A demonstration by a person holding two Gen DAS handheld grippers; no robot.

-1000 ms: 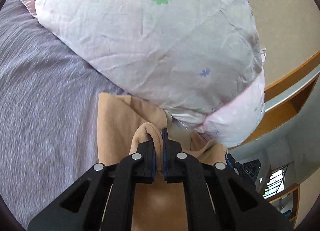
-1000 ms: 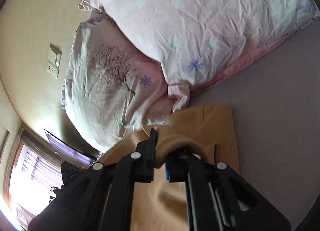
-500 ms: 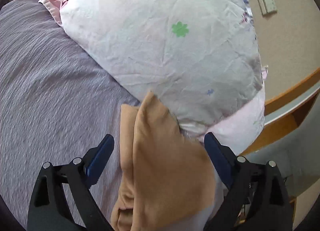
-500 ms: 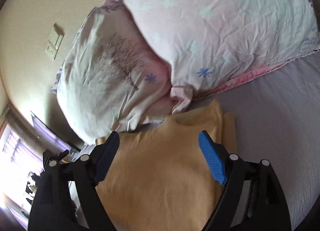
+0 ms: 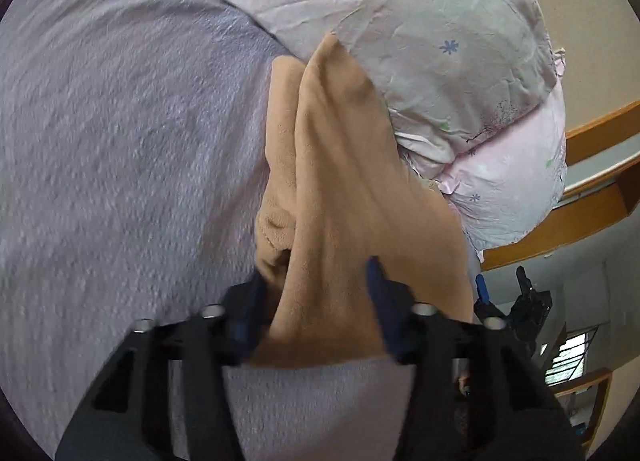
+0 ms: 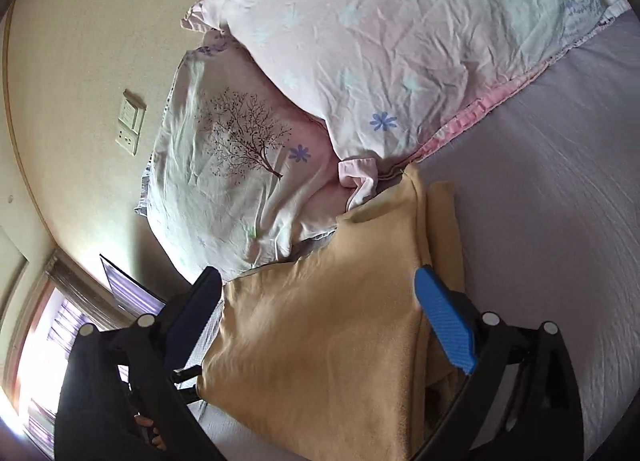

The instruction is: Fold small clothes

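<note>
A tan fleece garment [image 5: 344,189] lies folded on the purple bed sheet [image 5: 120,141], its far corner resting against the pillows. My left gripper [image 5: 316,301] is open, its blue-padded fingers spread either side of the garment's near edge, holding nothing. In the right wrist view the same tan garment [image 6: 328,333] lies between the spread fingers of my right gripper [image 6: 320,313], which is open and empty. The other gripper shows at the left wrist view's right edge [image 5: 520,301].
Two floral pillows [image 5: 420,41] are stacked at the head of the bed, also in the right wrist view [image 6: 400,41]. A beige wall with a switch plate [image 6: 130,127] is behind them. A wooden headboard ledge [image 5: 592,165] and a window [image 6: 36,341] are at the side.
Both grippers were shut on the tan garment a second ago. Both have let go, and the garment now lies folded on the bed. The left gripper's fingers have narrowed since half a second ago.
</note>
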